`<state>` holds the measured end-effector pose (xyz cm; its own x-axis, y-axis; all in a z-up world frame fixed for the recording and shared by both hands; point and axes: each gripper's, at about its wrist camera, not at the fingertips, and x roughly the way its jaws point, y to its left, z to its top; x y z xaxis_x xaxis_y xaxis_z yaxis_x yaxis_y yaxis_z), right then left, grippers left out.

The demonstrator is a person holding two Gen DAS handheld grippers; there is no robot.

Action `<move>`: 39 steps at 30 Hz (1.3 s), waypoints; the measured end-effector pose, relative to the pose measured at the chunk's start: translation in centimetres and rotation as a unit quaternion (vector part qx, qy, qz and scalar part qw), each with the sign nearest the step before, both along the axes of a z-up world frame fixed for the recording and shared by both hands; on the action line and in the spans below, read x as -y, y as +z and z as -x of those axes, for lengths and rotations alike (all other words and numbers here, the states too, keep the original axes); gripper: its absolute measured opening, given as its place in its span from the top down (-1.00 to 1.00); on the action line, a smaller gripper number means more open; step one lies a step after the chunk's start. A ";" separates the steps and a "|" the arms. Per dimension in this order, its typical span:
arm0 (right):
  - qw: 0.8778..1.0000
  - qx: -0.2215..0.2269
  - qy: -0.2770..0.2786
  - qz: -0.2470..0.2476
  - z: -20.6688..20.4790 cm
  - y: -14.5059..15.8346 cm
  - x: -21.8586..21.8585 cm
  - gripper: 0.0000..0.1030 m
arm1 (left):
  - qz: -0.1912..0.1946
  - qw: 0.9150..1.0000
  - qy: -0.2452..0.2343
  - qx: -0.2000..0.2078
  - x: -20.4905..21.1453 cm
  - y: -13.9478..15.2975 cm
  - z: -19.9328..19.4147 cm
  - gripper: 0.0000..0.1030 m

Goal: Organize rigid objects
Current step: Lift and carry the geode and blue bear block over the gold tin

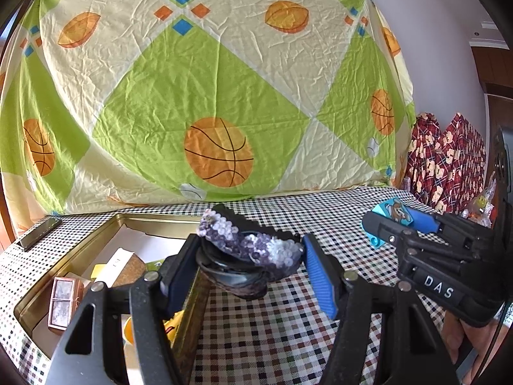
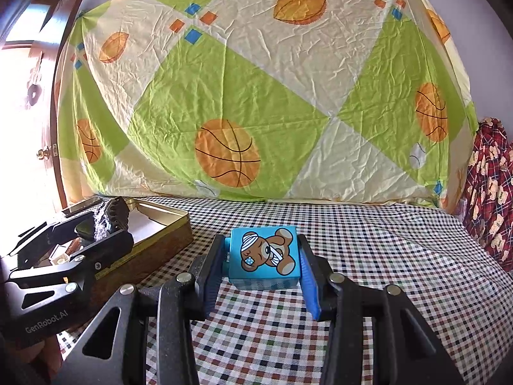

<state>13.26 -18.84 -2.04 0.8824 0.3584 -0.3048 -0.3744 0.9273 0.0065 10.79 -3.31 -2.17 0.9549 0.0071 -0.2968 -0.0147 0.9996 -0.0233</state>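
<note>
Blue block (image 2: pixel 265 256) clamped in right gripper (image 2: pixel 261 269), well clear of tin's rim (image 2: pixel 166 237).

Purple sequinned hair clip (image 1: pixel 250 250) with black teeth, lifted at the gold tin's (image 1: pixel 96 240) edge, blue block (image 2: pixel 264 256) with bandaged-bear picture, upright, above checked cloth

Two close, level wrist views sharing the checked table (image 1: pixel 288 320).

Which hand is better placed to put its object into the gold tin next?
Left, probably. Its tongs hold the sequined hair clip right at the tin's rim; the right tongs, holding the blue bear block, are farther away.
</note>
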 end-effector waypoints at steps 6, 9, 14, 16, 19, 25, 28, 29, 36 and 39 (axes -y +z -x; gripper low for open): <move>1.000 -0.003 0.013 0.000 0.4 -0.1 -1.0 0.12 | 0.001 1.000 0.005 0.001 -0.5 0.0 0.6 -0.25; 1.000 -0.004 0.018 0.002 0.5 -0.1 -1.6 0.12 | 0.001 1.000 0.007 0.003 -0.8 0.0 0.8 -0.25; 1.000 -0.008 0.024 -0.003 0.6 -0.2 -2.1 0.12 | 0.003 1.000 0.012 0.004 -1.3 0.0 1.2 -0.25; 1.000 -0.009 0.028 -0.003 0.7 -0.2 -2.5 0.12 | 0.005 1.000 0.015 0.005 -1.6 0.0 1.4 -0.25; 0.999 -0.009 0.035 -0.001 0.9 -0.2 -3.1 0.12 | 0.006 1.000 0.018 0.005 -2.0 0.0 1.5 -0.25; 0.999 -0.008 0.048 0.004 1.4 -0.3 -4.4 0.12 | 0.009 1.000 0.025 0.004 -2.6 0.0 1.9 -0.25; 0.999 -0.009 0.050 0.003 1.5 -0.3 -4.7 0.12 | 0.012 0.999 0.029 0.005 -3.0 0.0 2.0 -0.25; 0.999 -0.009 0.050 0.002 1.5 -0.3 -4.8 0.12 | 0.014 0.999 0.031 0.005 -3.1 0.0 2.1 -0.25; 0.998 -0.010 0.058 0.004 1.7 -0.3 -5.7 0.12 | 0.024 0.999 0.043 0.007 -4.3 0.0 2.5 -0.25; 0.998 -0.009 0.062 0.005 1.8 -0.4 -6.1 0.12 | 0.029 0.998 0.047 0.007 -4.7 0.0 2.6 -0.25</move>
